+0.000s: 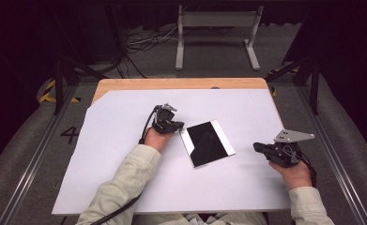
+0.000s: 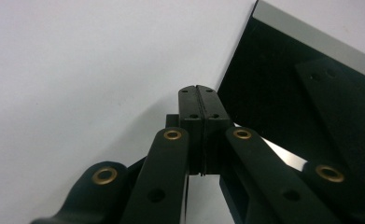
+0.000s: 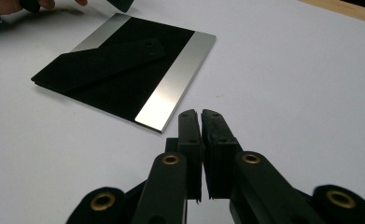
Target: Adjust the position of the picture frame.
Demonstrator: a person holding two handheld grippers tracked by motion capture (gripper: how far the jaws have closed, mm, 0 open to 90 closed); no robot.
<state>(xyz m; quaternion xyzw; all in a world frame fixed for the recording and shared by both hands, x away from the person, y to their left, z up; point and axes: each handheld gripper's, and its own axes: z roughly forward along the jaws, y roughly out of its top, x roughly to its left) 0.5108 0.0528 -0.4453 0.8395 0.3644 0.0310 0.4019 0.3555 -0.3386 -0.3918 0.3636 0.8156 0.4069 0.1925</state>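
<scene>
Jaws pressed together on both sides, nothing pinched in either. I'm holding my left gripper (image 1: 177,125) low over the white board (image 1: 125,159), its tips sitting just beside the near-left corner of the photo frame (image 1: 207,143); in the left gripper view the closed pads (image 2: 200,105) are hovering at the frame's (image 2: 283,93) dark edge, and whether they are touching it I cannot tell. That frame is lying flat, back side up, in the middle of the board, turned a little askew: black backing, a silver strip down each long side, and a black fold-out stand (image 3: 110,58) lying flat against it. My right gripper (image 1: 257,147) is sitting well apart from it, off to the frame's right, pointing in toward it; in the right gripper view my tips (image 3: 201,114) are showing only a thin slit between them, with the frame's (image 3: 124,79) silver edge near ahead and bare white board between. Nothing is standing between either gripper and the frame. Around the edges, I'm seeing the wooden table (image 1: 172,84) peeking out beyond the board's far side, a grey metal stand (image 1: 216,28) on the floor past it, loose cables (image 1: 143,42) by its left foot, and yellow-black tape (image 1: 49,91) on the floor at left.
</scene>
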